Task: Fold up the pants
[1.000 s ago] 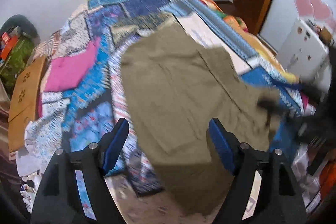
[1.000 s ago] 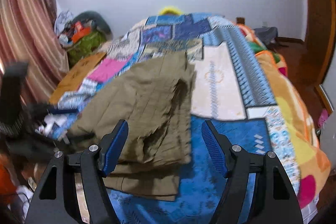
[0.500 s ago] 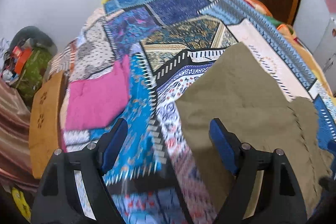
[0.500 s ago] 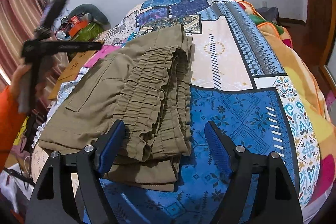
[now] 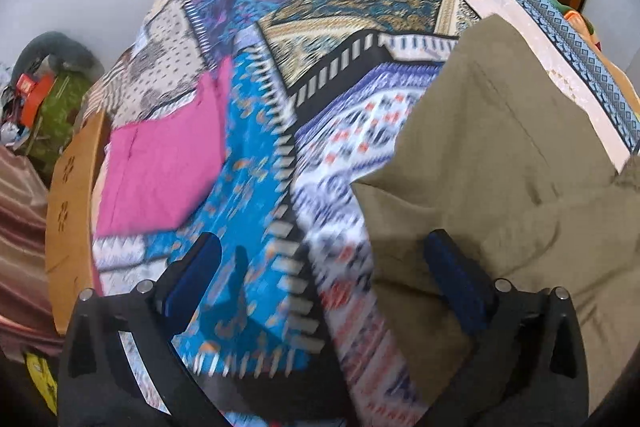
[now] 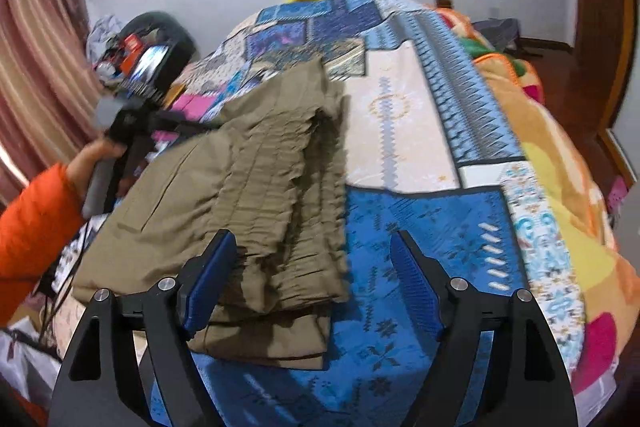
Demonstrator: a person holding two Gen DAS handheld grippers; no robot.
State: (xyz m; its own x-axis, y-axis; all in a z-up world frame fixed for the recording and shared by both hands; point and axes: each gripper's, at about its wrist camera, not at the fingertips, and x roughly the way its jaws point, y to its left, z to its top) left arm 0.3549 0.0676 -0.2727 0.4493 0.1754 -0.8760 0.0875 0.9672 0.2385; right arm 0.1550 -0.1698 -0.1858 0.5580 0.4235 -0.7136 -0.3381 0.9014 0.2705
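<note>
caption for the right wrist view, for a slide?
Open right tongs above folded olive pants on a patchwork bedspread; left tongs held at the far side.

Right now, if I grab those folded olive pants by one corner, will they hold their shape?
Probably not. The pants look soft and wrinkled, so they would likely droop. Their stacked layers seem loose at the gathered waistband, so the fold may slide open. They should feel light.

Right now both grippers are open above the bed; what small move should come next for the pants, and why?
Probably bring the right gripper down onto the near waistband edge of the olive pants and close on it. The pants lie folded lengthwise on the patchwork bedspread, still long, and neither it nor the left gripper holds cloth, so another fold seems to remain.
</note>
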